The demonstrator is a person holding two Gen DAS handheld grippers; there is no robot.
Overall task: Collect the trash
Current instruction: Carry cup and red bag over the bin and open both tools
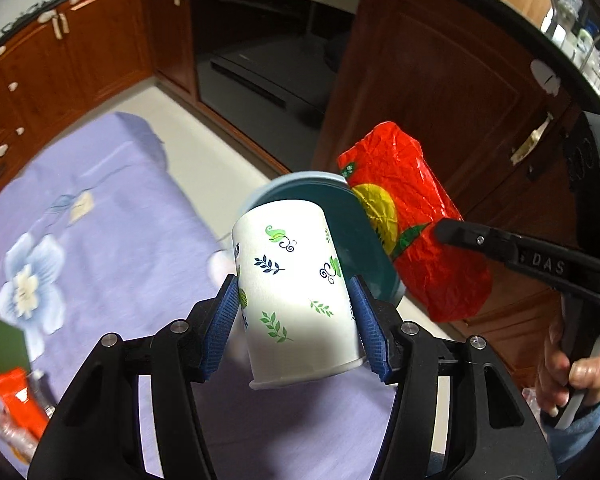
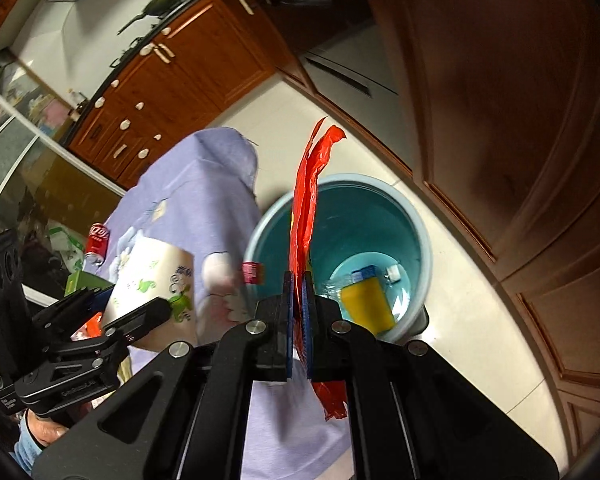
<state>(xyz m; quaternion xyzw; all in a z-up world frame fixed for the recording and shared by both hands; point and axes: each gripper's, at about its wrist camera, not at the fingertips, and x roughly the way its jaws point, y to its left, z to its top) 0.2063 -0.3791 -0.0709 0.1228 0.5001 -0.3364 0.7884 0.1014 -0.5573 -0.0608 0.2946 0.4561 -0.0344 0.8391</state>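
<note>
Between our left gripper's (image 1: 294, 316) blue pads (image 1: 364, 320) sits a white paper cup (image 1: 296, 292) printed with green and dark blue leaves, and the pads press its sides, so we are grasping it; it is tilted, with its rolled rim toward the camera and its base pointing away. Just beyond the cup and partly hidden by it we see a light blue bin (image 1: 364, 240) on the pale floor. To the right of our left gripper hangs a crinkled red wrapper (image 1: 416, 216) with a yellow and green print. Our right gripper (image 1: 444, 232) pinches it, and a hand (image 1: 580, 364) grips the handle.

From the right wrist, our right gripper (image 2: 299, 320) is clenched on that red wrapper (image 2: 306, 216), which stands edge-on between its pads and sticks out both ahead of and behind them. Straight ahead of it and below stands the bin (image 2: 416, 220), open, with a yellow packet (image 2: 368, 304) and some clear plastic at the bottom. To its left we see our left gripper (image 2: 140, 300) carrying the cup (image 2: 156, 280) over a table under a purple flowered cloth (image 2: 204, 184). Farther left on the cloth stands a red can (image 2: 97, 238)
</note>
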